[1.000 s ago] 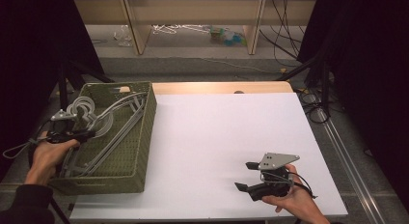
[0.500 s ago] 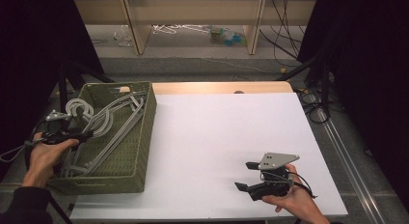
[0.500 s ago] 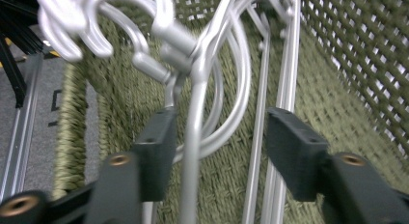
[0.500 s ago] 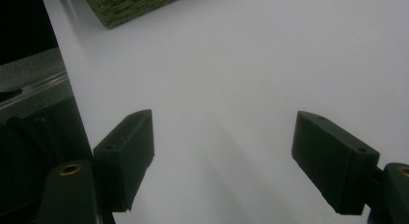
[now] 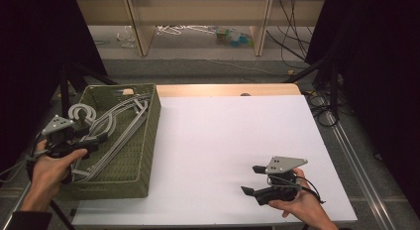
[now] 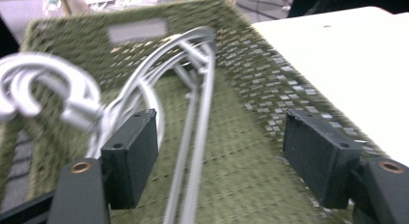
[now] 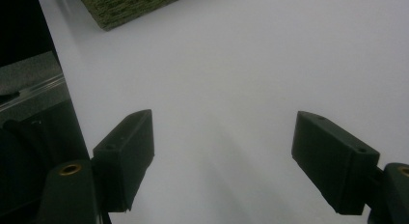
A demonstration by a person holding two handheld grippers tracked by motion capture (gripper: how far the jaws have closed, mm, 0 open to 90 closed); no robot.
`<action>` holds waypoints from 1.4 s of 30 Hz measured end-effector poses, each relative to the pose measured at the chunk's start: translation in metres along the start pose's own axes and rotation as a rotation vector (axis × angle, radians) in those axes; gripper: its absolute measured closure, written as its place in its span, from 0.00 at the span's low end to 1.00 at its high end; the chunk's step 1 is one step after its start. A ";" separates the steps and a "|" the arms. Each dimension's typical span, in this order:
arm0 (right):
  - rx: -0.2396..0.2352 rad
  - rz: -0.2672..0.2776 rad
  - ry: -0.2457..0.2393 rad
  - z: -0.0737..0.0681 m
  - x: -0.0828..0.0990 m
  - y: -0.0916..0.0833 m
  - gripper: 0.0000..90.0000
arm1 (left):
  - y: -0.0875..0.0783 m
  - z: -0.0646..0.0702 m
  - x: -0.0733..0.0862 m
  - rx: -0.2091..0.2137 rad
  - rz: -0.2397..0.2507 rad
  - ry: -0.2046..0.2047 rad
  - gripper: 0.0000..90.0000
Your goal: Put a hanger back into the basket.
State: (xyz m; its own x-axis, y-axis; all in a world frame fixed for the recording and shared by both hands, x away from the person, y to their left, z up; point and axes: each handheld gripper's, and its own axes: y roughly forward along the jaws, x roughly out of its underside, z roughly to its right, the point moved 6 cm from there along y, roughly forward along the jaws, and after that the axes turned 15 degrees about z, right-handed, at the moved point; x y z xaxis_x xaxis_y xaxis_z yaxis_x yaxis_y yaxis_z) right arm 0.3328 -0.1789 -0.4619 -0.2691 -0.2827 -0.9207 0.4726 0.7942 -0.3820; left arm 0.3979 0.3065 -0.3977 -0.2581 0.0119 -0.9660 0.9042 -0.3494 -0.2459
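A bundle of grey hangers lies in a green woven basket at the table's left, with the hooks at the left rim. My left gripper hovers over the basket's left side, just behind the hooks. Its jaws have just been opening and now stand wide. In the left gripper view the hangers lie below the left gripper, apart from the pads. My right gripper rests low over the white table top at the front right, open with nothing in it.
A corner of the basket shows in the right gripper view, far across the table top. Behind the table stands a low wooden shelf with loose hangers on the floor. Cables and dark stands flank the table.
The left gripper's jaws have opened off the hangers, and the hand has drawn back slightly from the hooks. The right gripper has kept still.
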 end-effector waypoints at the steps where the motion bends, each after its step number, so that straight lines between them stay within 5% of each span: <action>1: -0.001 0.001 0.000 0.000 0.000 0.000 0.27 | -0.002 0.006 -0.002 0.015 0.025 -0.008 0.30; 5: 0.008 0.007 0.001 0.001 -0.001 0.000 0.27 | -0.004 0.031 -0.005 0.071 0.084 -0.019 0.26; 14: 0.020 0.022 0.006 0.003 -0.001 0.000 0.26 | -0.003 0.098 0.001 0.230 0.110 -0.011 0.20; 17: 0.026 0.032 0.009 0.003 -0.001 0.000 0.26 | -0.002 0.113 0.002 0.274 0.111 0.021 0.20; 21: 0.029 0.035 0.010 0.005 -0.002 0.000 0.25 | -0.004 0.133 0.004 0.321 0.140 0.007 0.19; 32: 0.035 0.043 0.027 0.005 0.000 0.002 0.24 | -0.005 0.171 0.023 0.389 0.155 0.029 0.19; 37: 0.036 0.063 0.030 0.007 0.000 0.002 0.24 | -0.004 0.179 0.032 0.411 0.157 0.016 0.18; 39: 0.048 0.064 0.032 0.009 0.001 0.002 0.24 | -0.004 0.181 0.035 0.434 0.163 0.057 0.18; 42: 0.039 0.077 0.027 0.007 0.000 0.002 0.24 | -0.004 0.183 0.041 0.436 0.163 0.027 0.18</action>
State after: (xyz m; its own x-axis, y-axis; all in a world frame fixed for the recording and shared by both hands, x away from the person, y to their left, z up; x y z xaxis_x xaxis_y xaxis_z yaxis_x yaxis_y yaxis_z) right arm 0.3398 -0.1809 -0.4630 -0.2530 -0.2067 -0.9451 0.5247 0.7915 -0.3135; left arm 0.3214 0.1368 -0.4218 -0.1103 -0.0531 -0.9925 0.7031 -0.7099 -0.0401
